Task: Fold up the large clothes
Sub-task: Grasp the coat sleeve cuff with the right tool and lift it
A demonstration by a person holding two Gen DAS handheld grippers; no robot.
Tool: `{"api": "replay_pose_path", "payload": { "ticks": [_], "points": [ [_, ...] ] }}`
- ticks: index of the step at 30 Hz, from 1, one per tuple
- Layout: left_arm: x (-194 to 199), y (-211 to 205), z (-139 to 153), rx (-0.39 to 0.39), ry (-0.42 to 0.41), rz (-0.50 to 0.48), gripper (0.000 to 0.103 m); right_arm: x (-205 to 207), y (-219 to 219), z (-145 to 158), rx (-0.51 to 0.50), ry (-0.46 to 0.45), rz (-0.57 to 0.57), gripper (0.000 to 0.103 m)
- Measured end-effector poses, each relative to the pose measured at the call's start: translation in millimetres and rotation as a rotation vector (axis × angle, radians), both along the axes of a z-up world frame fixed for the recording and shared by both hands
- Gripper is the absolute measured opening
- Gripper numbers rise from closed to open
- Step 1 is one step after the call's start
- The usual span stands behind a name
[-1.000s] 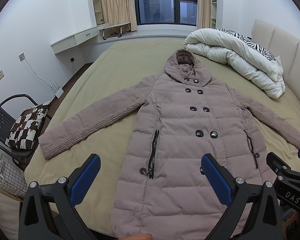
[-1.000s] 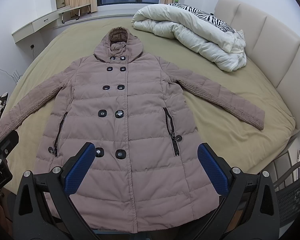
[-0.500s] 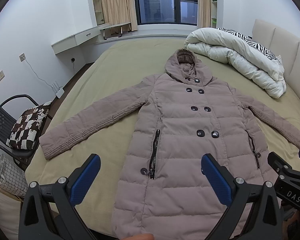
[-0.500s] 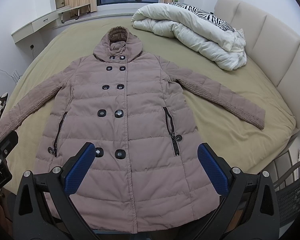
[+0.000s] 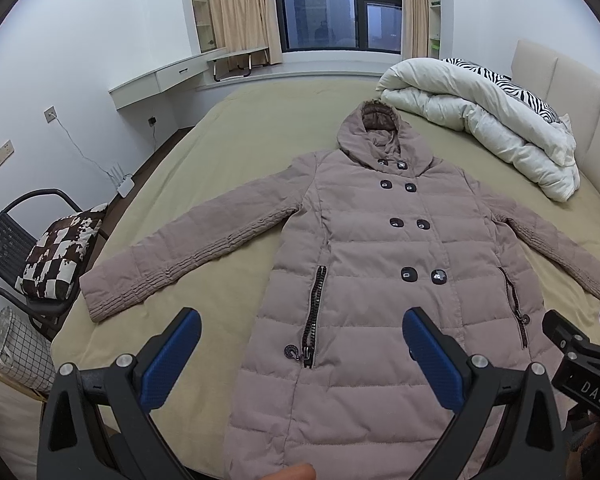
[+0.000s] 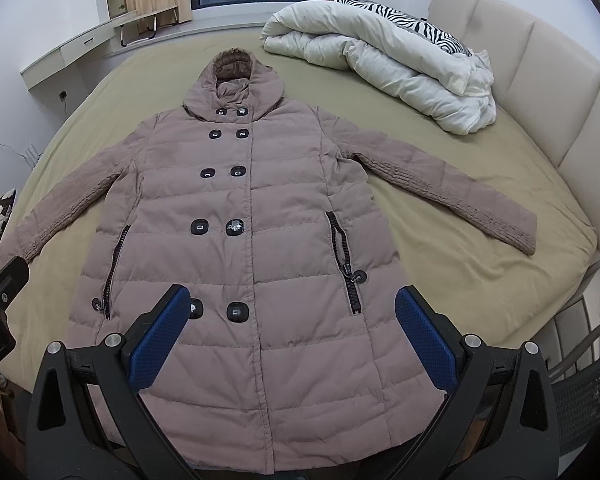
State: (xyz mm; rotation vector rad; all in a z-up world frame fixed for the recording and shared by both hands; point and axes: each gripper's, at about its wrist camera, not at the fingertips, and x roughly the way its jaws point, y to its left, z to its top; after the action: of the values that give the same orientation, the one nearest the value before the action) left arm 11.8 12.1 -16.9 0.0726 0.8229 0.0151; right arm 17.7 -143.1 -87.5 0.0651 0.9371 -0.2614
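Observation:
A long mauve hooded puffer coat [image 5: 384, 264] lies flat and face up on the bed, buttoned, both sleeves spread out, hood pointing to the window. It fills the right wrist view [image 6: 256, 216]. My left gripper [image 5: 300, 344] is open and empty, held above the coat's lower left part near the left pocket zip. My right gripper [image 6: 292, 324] is open and empty above the coat's lower front. The right gripper's body shows at the right edge of the left wrist view [image 5: 580, 364].
The bed [image 5: 236, 152] has an olive sheet. A rolled white duvet with a zebra pillow [image 6: 388, 60] lies at the head end by the padded headboard [image 6: 540, 92]. A black chair with a patterned cushion [image 5: 56, 252] and a wire basket [image 5: 16, 348] stand left of the bed.
Both grippers have drifted slightly back and up; the coat sits a little lower in both views. The coat itself has not moved.

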Motion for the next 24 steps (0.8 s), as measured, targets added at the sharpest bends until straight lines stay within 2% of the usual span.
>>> {"api": "replay_pose_path", "payload": {
  "ticks": [5, 8, 12, 15, 16, 18, 22, 24],
  "points": [
    [14, -6, -16, 0.024, 0.043, -0.020, 0.103, 4, -41, -16, 0.144, -0.051, -0.063, 0.103],
    [31, -4, -33, -0.072, 0.121, -0.055, 0.103, 5, -86, -32, 0.260, -0.077, -0.153, 0.103],
    [52, -10, -56, -0.141, 0.191, -0.097, 0.103, 4, -173, -64, 0.413, -0.120, -0.332, 0.103],
    [61, -24, -65, -0.089, 0.144, -0.118, 0.103, -2, -244, -92, 0.497, -0.153, -0.482, 0.103],
    [66, -28, -69, -0.076, 0.157, -0.118, 0.103, -5, -271, -104, 0.525, -0.171, -0.540, 0.103],
    [79, -33, -75, -0.094, 0.193, -0.098, 0.103, -10, -319, -126, 0.587, -0.201, -0.638, 0.097],
    [96, -45, -74, -0.102, 0.142, -0.088, 0.103, -19, -403, -178, 0.766, -0.237, -0.805, 0.079],
    [107, -55, -77, -0.107, 0.143, -0.113, 0.103, -24, -436, -199, 0.825, -0.265, -0.873, 0.076]
  ]
}}
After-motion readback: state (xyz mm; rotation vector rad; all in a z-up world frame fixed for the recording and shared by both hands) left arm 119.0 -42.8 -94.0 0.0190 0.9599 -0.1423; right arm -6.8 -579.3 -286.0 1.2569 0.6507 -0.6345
